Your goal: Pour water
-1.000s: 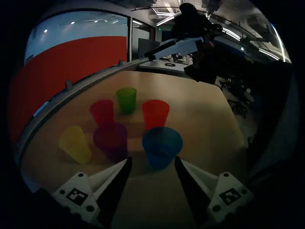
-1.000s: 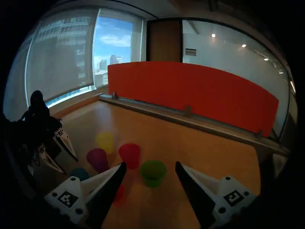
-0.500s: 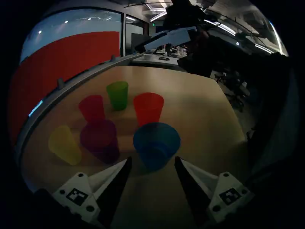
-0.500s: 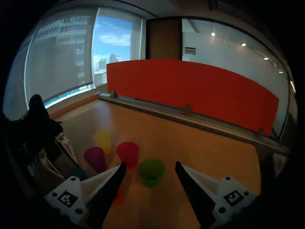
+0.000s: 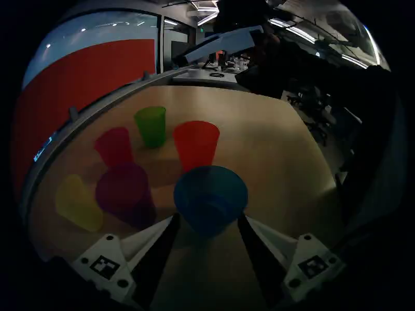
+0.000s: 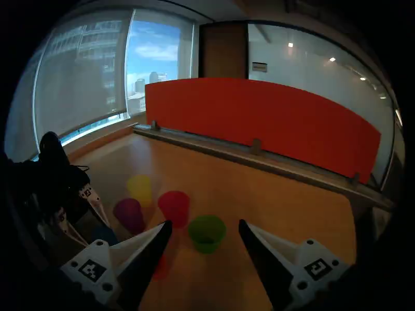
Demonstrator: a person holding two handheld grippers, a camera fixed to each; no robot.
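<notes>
Blue plastic cup (image 5: 210, 199) stands on the wooden desk (image 5: 270, 150), framed by the left tool (image 5: 207, 216), which is released and spread wide. Right tool (image 6: 205, 223), also released, points at the upright green cup (image 6: 206, 234) just ahead.

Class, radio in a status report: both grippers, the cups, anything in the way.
Left gripper open, straddling blue cup, no grip yet. Right gripper open, green cup ahead. Orange-red cup crowds close behind blue.
</notes>
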